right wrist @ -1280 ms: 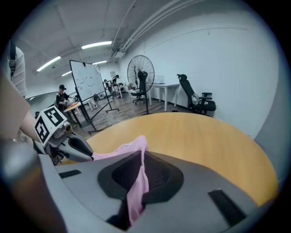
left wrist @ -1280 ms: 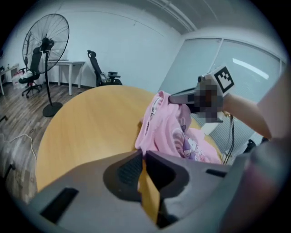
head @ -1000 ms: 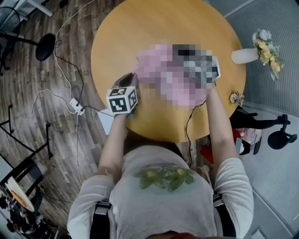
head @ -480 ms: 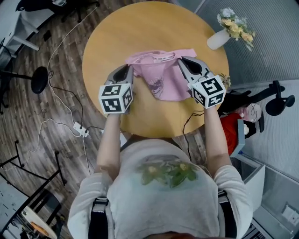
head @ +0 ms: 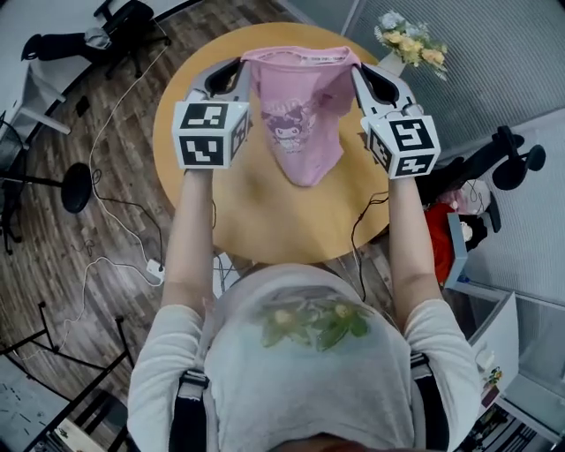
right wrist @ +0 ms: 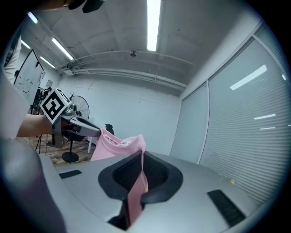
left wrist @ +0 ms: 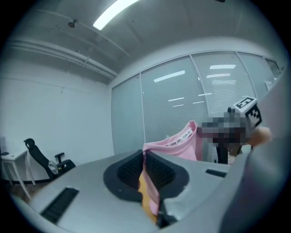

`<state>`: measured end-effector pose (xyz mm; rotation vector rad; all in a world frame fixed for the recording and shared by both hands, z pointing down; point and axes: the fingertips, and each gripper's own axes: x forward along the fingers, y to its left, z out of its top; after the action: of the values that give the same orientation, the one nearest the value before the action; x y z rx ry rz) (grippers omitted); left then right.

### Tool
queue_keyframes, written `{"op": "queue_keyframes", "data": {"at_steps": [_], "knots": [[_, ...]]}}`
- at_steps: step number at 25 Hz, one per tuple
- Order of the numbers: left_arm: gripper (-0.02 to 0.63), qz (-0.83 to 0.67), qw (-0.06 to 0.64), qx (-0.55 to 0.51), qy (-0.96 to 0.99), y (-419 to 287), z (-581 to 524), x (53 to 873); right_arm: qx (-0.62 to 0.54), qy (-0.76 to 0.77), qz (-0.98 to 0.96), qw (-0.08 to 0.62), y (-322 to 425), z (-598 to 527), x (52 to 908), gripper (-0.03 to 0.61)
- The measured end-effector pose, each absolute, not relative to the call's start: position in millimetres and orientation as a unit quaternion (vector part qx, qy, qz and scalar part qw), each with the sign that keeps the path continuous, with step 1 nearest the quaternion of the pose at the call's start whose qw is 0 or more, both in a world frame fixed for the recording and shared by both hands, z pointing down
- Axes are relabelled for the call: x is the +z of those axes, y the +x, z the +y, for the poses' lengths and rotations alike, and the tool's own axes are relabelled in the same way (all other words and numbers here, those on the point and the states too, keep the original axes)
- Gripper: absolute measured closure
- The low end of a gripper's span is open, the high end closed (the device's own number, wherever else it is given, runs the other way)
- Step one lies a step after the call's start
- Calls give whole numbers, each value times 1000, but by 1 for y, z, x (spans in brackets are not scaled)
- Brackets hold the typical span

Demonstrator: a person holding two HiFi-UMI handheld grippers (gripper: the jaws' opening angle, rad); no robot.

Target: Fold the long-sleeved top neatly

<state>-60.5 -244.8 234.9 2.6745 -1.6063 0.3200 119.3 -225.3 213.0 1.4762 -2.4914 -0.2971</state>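
Note:
A pink long-sleeved top (head: pixel 298 110) with a cartoon print hangs in the air above the round wooden table (head: pixel 265 212). It is stretched by its shoulders between both grippers. My left gripper (head: pixel 244 64) is shut on the top's left shoulder, and pink cloth (left wrist: pixel 152 191) is pinched between its jaws. My right gripper (head: pixel 355 67) is shut on the right shoulder, with a pink strip (right wrist: pixel 135 193) clamped between its jaws. The collar (right wrist: pixel 118 143) shows beyond the jaws in both gripper views. The lower hem dangles above the tabletop.
A white vase of flowers (head: pixel 408 46) stands at the table's far right edge. Cables (head: pixel 115 177) run over the wood floor on the left. An office chair (head: pixel 115 26) stands far left, red things (head: pixel 441 243) and black stands lie right of the table.
Both grippers have risen from the table and moved apart, lifting the pink top off the tabletop so that it now hangs spread between them.

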Motion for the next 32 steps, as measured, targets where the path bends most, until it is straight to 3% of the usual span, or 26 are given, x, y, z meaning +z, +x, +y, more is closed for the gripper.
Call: {"op": "queue_keyframes", "data": {"at_steps": [6, 10, 13, 20, 26, 27, 28, 29, 30, 32], "knots": [[591, -510, -94, 80, 851, -54, -237, 146, -203, 528, -819, 97, 126, -217, 130, 552], [591, -492, -124, 83, 858, -53, -207, 141, -236, 514, -817, 113, 123, -192, 137, 552], [591, -462, -81, 134, 873, -56, -184, 212, -192, 483, -840, 154, 118, -171, 210, 552], [591, -398, 87, 270, 872, -63, -110, 437, 20, 426, -869, 250, 107, -104, 423, 552], [591, -338, 166, 324, 868, -49, -55, 536, 142, 384, -860, 305, 111, -58, 528, 551], [574, -325, 184, 328, 868, -47, -49, 544, 160, 374, -861, 305, 110, -53, 536, 551], [519, -310, 195, 337, 867, -45, -44, 551, 176, 362, -863, 305, 110, -48, 541, 546], [472, -295, 195, 353, 866, -44, -39, 558, 190, 350, -865, 306, 111, -43, 545, 508], [435, -282, 185, 374, 864, -45, -35, 566, 201, 337, -865, 312, 113, -39, 549, 429], [384, -262, 144, 425, 854, -51, -28, 584, 208, 312, -863, 339, 121, -30, 559, 375]]}}
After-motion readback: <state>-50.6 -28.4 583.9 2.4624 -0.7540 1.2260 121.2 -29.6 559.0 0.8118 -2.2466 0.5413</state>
